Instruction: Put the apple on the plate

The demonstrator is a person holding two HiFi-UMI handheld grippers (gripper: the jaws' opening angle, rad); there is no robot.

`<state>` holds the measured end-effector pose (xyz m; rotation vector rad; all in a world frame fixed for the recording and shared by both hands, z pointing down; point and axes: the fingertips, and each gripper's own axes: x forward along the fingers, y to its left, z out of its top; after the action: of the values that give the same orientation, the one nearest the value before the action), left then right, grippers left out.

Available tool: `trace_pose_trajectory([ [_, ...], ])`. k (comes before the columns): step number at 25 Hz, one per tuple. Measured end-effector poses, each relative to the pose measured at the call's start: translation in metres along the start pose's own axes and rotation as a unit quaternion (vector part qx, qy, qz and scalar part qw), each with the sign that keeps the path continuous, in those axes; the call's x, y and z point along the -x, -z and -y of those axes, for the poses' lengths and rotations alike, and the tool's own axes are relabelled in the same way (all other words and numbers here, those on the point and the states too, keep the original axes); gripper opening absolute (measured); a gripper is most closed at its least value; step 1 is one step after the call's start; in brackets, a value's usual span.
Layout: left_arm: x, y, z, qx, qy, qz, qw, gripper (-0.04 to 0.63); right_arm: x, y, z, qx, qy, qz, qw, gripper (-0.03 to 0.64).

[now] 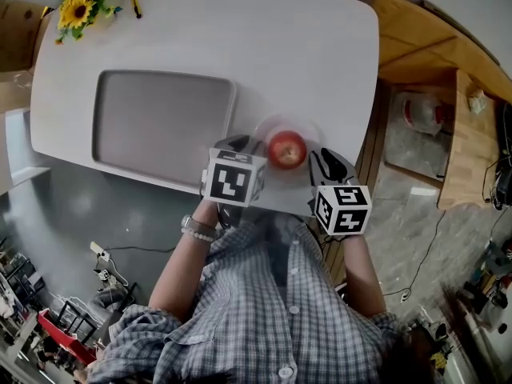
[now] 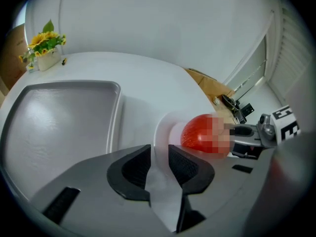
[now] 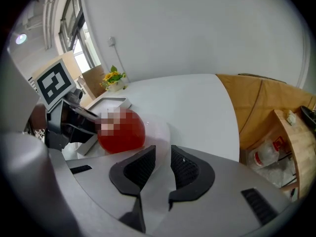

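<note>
Left tool (image 2: 159, 164), right tool (image 3: 163, 167): each clenched, apparently on the plate (image 1: 306, 128) rim. Apple (image 1: 286, 149): on plate, between both tools, at bench (image 1: 240, 30) near edge. Tray (image 1: 160, 118): just left. Step: placement seems done. Next: release rim gently, withdraw without tipping plate.

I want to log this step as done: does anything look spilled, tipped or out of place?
Nothing stands out. The apple sits whole on the plate, with nothing spilled. The plate lies near the table's front edge, its rim held by the left gripper and the right gripper.
</note>
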<state>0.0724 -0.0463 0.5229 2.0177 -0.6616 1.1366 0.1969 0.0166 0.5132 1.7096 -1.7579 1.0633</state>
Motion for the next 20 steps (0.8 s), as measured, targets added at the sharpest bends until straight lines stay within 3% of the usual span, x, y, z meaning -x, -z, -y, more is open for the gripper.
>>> trace_pose_trajectory([
  [5, -0.009, 0.009, -0.002, 0.063, -0.002, -0.026, 0.9977, 0.095, -0.004, 0.003, -0.002, -0.007, -0.007, -0.008, 1.000, 0.075],
  [20, -0.009, 0.008, -0.008, 0.105, 0.012, 0.003, 0.9943, 0.087, -0.012, 0.006, -0.004, -0.087, -0.056, -0.030, 0.994, 0.074],
])
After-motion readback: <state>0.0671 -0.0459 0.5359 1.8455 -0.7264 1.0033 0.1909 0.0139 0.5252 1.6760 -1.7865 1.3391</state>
